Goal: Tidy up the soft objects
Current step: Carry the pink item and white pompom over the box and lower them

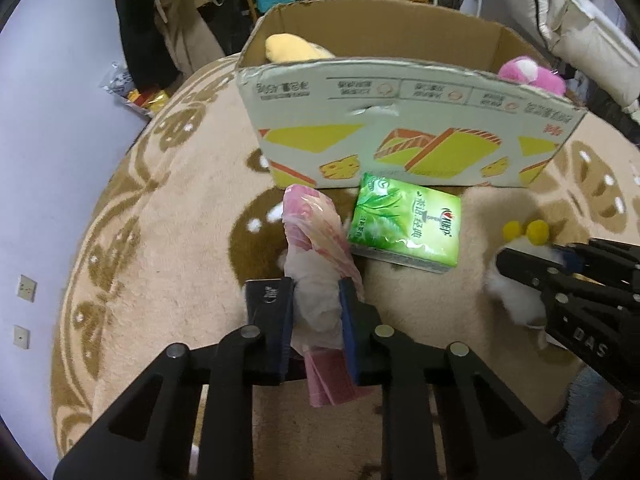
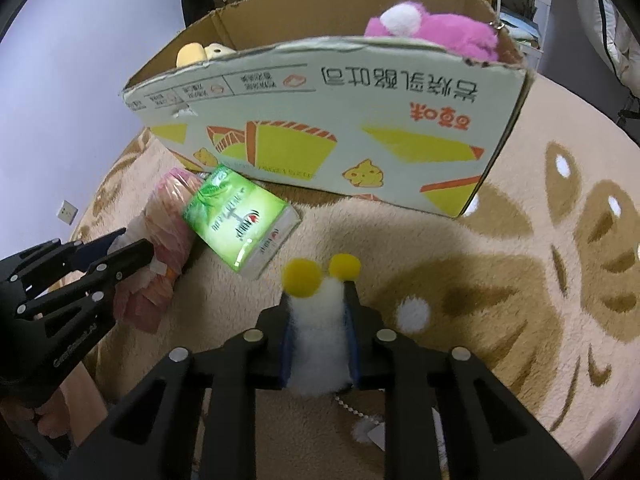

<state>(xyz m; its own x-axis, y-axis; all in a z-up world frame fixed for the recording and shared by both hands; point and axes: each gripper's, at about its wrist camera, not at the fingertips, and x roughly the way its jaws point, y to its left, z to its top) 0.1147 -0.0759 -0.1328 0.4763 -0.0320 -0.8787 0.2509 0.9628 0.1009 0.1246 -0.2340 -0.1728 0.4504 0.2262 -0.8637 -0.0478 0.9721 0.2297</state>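
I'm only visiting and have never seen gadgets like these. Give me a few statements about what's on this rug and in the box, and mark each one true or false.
1. The left tongs are clamped on a pink tissue pack. True.
2. The right tongs hold the green tissue pack. False: they pinch a white fluffy toy with yellow pompoms; the green pack lies on the rug.
3. The cardboard box is empty. False: a pink plush and a yellow plush are inside.
4. The green pack lies in front of the box. True.
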